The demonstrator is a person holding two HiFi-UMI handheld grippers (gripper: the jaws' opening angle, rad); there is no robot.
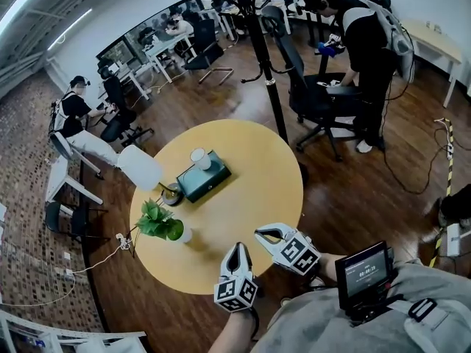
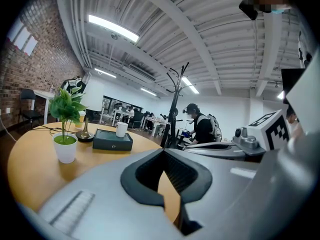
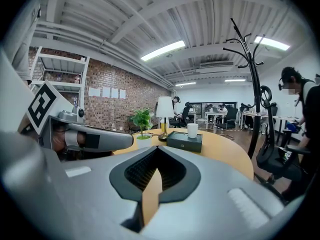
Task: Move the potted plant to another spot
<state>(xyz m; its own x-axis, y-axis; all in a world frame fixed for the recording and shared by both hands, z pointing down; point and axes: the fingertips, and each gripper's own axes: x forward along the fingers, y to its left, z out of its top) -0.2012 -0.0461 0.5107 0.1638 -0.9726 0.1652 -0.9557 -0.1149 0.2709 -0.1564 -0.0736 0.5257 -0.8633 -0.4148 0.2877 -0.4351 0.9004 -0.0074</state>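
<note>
The potted plant point(image 1: 163, 223), green leaves in a small white pot, stands upright near the left edge of the round yellow table point(image 1: 257, 168). It also shows at the left of the left gripper view as the plant point(image 2: 65, 134), and far off in the right gripper view as the plant point(image 3: 142, 124). My left gripper point(image 1: 237, 250) is over the table's near edge, to the right of the plant and apart from it, its jaws together on nothing. Beside it my right gripper point(image 1: 266, 234) is also shut and empty. Seen along their own jaws, the left gripper point(image 2: 163, 151) and the right gripper point(image 3: 157, 149) both point across the table.
A dark box point(image 1: 203, 179) with a white cup point(image 1: 200, 158) on it lies beyond the plant, next to a lamp point(image 1: 140, 168) with a white shade. A black coat stand point(image 1: 265, 65) rises behind the table. Office chairs and several people fill the room beyond.
</note>
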